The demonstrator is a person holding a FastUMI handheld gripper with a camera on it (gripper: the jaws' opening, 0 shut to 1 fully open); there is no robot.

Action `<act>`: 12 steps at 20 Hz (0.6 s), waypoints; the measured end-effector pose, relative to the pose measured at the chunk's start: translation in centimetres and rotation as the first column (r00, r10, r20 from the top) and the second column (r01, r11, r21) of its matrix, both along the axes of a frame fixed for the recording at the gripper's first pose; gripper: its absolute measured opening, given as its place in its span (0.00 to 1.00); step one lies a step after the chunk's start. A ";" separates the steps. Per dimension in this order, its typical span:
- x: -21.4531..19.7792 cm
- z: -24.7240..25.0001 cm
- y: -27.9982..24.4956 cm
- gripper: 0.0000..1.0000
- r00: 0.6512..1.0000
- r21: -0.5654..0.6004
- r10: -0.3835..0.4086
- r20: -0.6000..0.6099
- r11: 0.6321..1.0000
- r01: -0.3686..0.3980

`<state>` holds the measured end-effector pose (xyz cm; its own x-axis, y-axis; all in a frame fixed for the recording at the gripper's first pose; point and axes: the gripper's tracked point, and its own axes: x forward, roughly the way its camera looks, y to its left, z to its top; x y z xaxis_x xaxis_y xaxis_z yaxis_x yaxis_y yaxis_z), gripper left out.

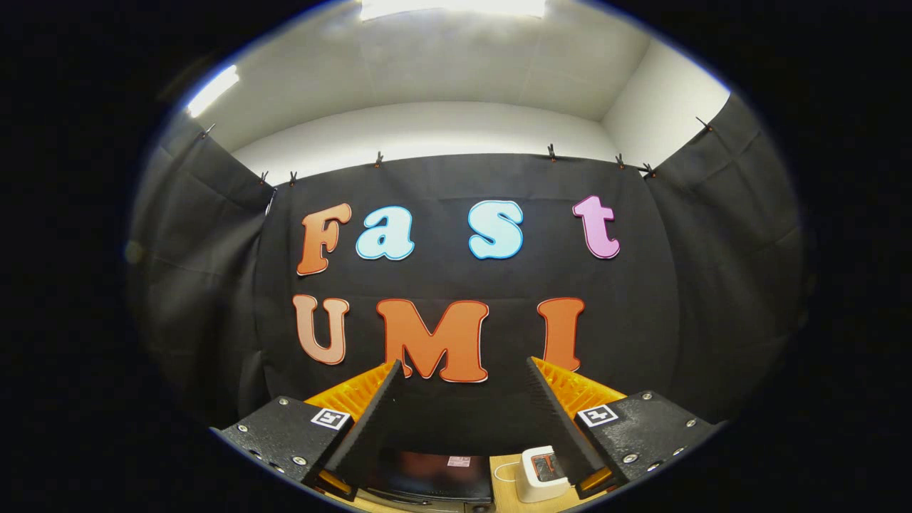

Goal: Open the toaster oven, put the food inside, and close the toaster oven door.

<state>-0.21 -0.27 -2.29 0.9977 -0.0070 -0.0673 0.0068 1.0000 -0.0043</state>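
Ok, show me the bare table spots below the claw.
A narrow strip of wooden table lies bare between the dark toaster oven and the small white device, though a thin cord crosses it. Elsewhere the fingers hide the table. The open claw holds nothing; air ahead is free to the cloth wall.

The gripper is held high and level, pointing straight at the booth's black cloth wall, well short of it. Its two fingers stand wide apart, with open space between them and nothing pressed by either one. Each finger tapers forward to a narrow tip, and both tips end against the lower part of the wall, at about the same height. Each finger is bolted to a broad block that carries a small square marker. The inner faces look ribbed, though the dim light there makes that hard to confirm.
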 end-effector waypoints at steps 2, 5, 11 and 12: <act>0.1 -1.2 0.4 1.00 1.000 0.010 0.001 -0.023 1.000 -0.001; 0.1 -3.9 1.3 1.00 0.996 0.030 0.014 -0.083 0.999 -0.012; -0.1 -11.0 4.1 1.00 0.974 0.083 0.064 -0.220 0.996 -0.046; -0.2 -12.2 4.5 1.00 0.968 0.086 0.068 -0.241 0.995 -0.049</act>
